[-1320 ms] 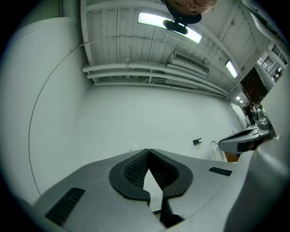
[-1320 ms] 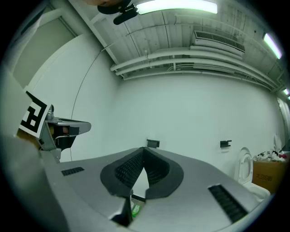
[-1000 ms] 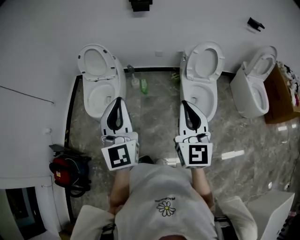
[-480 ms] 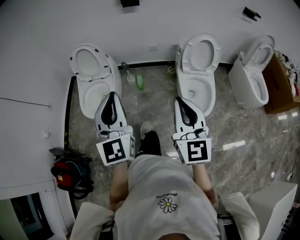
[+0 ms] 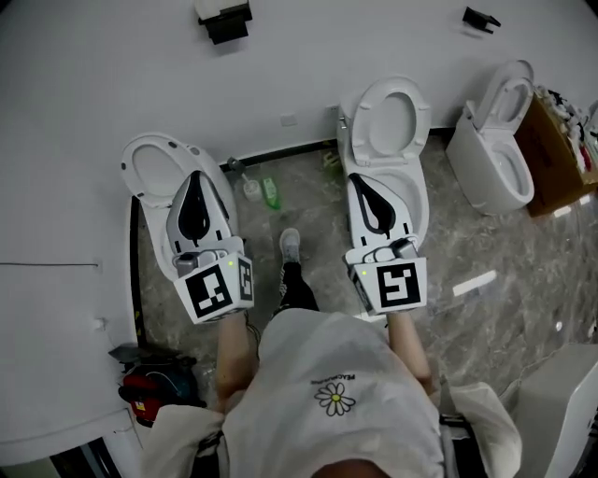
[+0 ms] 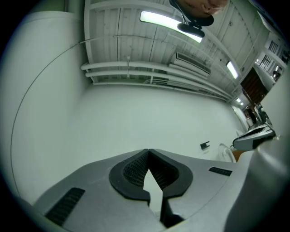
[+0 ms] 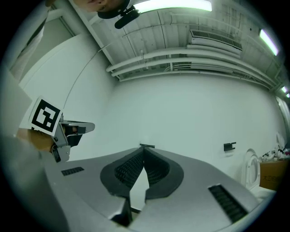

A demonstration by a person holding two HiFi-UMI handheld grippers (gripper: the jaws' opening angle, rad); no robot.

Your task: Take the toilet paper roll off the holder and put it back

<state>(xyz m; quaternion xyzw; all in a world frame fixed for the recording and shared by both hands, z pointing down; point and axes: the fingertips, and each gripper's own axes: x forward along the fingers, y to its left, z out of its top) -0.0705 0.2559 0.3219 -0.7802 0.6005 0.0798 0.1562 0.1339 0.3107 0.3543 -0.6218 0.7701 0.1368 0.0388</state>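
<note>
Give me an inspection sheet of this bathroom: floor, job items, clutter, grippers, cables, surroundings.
Surface: grey marble floor, glossy.
Job's things: holder on the white wall ahead; roll too small to tell.
Clutter: bottles by the wall, red bag, cardboard box.
Grippers: left gripper and right gripper both shut, empty.
Cables: thin line on the wall, possibly a wire.
Surroundings: three toilets, lids up.

White toilets [image 5: 383, 121], grey veined floor [image 5: 505, 243], green bottle [image 5: 271, 193], red bag [image 5: 148, 394], white shirt [image 5: 327, 359] with daisy print

light: ceiling strips, glaring | exposure: dim | edges: fisheye, dark vignette
</note>
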